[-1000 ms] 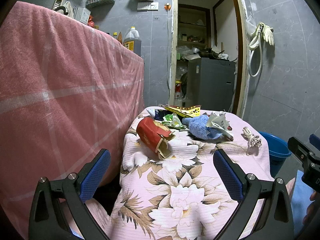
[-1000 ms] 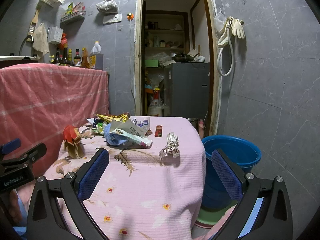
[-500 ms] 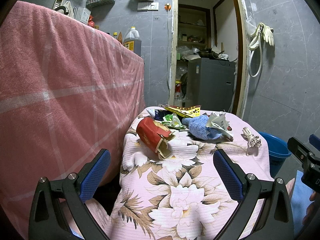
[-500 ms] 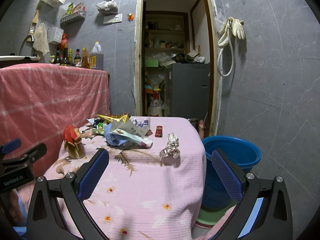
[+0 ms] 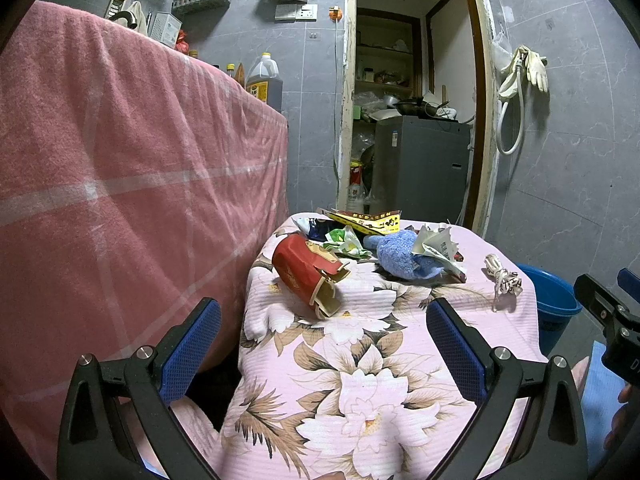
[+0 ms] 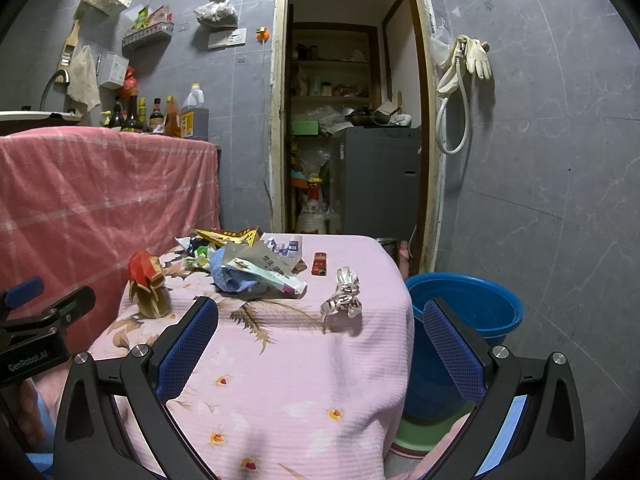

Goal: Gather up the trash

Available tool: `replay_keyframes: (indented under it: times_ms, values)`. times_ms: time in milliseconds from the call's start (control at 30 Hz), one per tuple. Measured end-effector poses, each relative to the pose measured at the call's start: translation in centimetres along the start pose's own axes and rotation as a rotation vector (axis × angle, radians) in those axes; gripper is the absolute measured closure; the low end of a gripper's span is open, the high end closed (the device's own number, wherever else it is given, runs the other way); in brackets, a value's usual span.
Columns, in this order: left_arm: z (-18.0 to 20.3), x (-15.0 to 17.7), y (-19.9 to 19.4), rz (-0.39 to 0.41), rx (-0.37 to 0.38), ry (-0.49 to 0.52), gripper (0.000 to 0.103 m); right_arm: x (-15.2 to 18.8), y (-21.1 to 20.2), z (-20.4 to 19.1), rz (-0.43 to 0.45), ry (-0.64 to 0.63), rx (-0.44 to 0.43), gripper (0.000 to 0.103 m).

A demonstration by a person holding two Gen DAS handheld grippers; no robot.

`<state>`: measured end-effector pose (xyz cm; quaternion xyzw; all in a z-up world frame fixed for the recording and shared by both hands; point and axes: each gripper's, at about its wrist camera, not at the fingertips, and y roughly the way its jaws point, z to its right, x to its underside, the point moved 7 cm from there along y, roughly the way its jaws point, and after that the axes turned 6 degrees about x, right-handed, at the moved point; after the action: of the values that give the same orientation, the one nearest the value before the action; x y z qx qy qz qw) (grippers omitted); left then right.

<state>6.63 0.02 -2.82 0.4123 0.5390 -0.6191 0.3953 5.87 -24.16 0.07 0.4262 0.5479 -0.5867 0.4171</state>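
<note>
Trash: red carton (image 5: pixel 310 270), blue cloth (image 5: pixel 396 254), crumpled foil wrapper (image 6: pixel 345 294), heaped far across my tabletop (image 5: pixel 360 360). Both hand-held grippers, left (image 5: pixel 320 350) and right (image 6: pixel 320 350), wide, empty. Best approach: right takes wrapper first; blue bucket (image 6: pixel 468 308) just beside.

Both views are dim and slightly cool, with the brightest area inside the doorway (image 6: pixel 352 92), where pale walls catch overhead light. A white glare spot sits at the top right corner of the right wrist view, well right of the doorway. Gloves (image 6: pixel 476 58) right of the doorway cast a soft shadow on the grey wall, and a crumpled wrapper (image 6: pixel 344 294) below the doorway throws a faint shadow on the pink cloth (image 6: pixel 280 360). Fisheye distortion bends the doorway posts and curves the wall tiles; black vignetting fills every corner. Focus is sharp around the doorway, with grain in the dark shelves inside it.
</note>
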Motion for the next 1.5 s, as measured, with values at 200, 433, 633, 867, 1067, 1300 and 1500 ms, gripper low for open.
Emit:
replay_keyframes:
  times_ms: [200,433,633,867,1067,1300,1500]
  values:
    - [0.0,0.0,0.0,0.0,0.0,0.0,0.002,0.1,0.0,-0.1,0.001,0.0,0.0,0.0]
    - [0.0,0.0,0.0,0.0,0.0,-0.001,0.002,0.0,0.0,-0.1,0.001,0.0,-0.001,0.0]
    - [0.0,0.0,0.0,0.0,-0.001,-0.001,0.002,0.1,0.0,-0.1,0.001,0.001,0.0,0.0]
    - [0.0,0.0,0.0,-0.001,0.0,-0.002,0.002,0.3,0.1,-0.1,0.0,0.0,-0.001,0.0]
    - [0.0,-0.1,0.2,-0.002,-0.001,-0.003,0.002,0.1,0.0,-0.2,-0.001,0.0,-0.003,0.0]
    - [-0.2,0.1,0.6,-0.001,-0.022,0.0,0.002,0.0,0.5,0.0,0.003,0.001,-0.003,0.0]
    - [-1.5,-1.0,2.2,-0.003,-0.064,-0.03,0.002,-0.5,1.8,-2.1,0.007,-0.011,-0.041,0.0]
